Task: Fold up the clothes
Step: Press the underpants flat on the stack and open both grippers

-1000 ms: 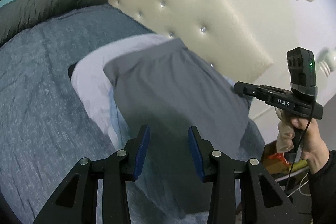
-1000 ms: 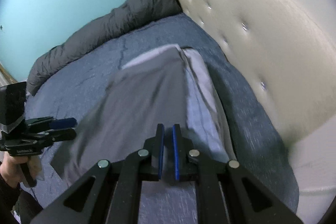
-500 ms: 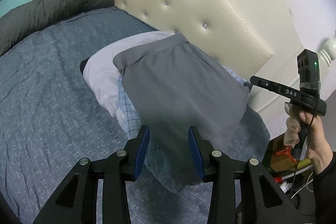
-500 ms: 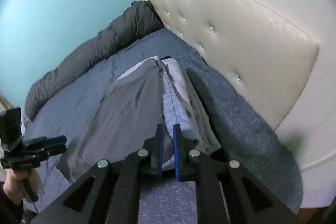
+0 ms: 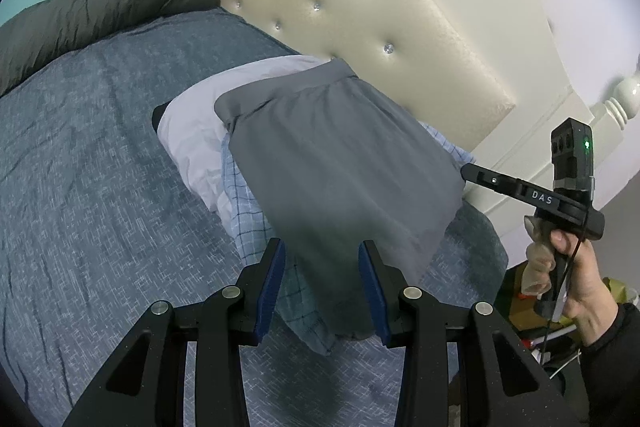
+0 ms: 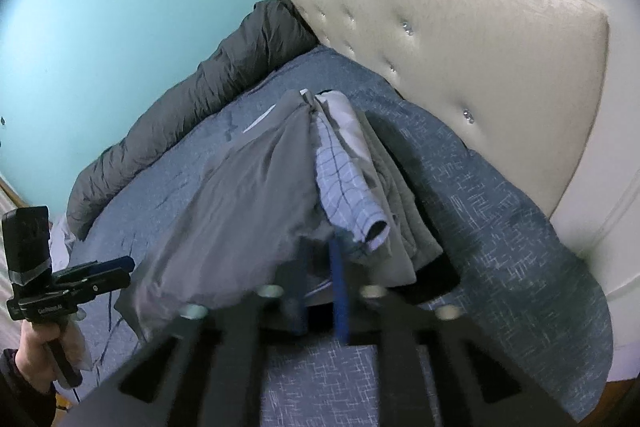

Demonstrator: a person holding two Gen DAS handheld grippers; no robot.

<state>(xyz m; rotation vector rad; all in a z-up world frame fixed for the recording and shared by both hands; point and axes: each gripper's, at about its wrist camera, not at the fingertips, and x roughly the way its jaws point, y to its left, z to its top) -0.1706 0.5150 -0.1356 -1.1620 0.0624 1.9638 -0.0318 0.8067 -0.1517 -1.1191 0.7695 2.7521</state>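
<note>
Several folded garments stacked near the headboard (image 5: 360,39), grey garment (image 5: 340,163) topmost.
We judge the grey garment light, limp and smooth; best taken at its near hem corners. Left gripper (image 5: 322,287): fingers apart, empty, just short of that hem. Right gripper (image 6: 318,291): blurred, fingers together, nothing visibly held.

I see the stack of clothes (image 5: 332,163) on the bed (image 5: 100,187), near its head edge — the headboard (image 5: 360,11) just behind it. A rolled duvet (image 5: 104,11) lies along the bed's far side edge, well apart from the stack.
</note>
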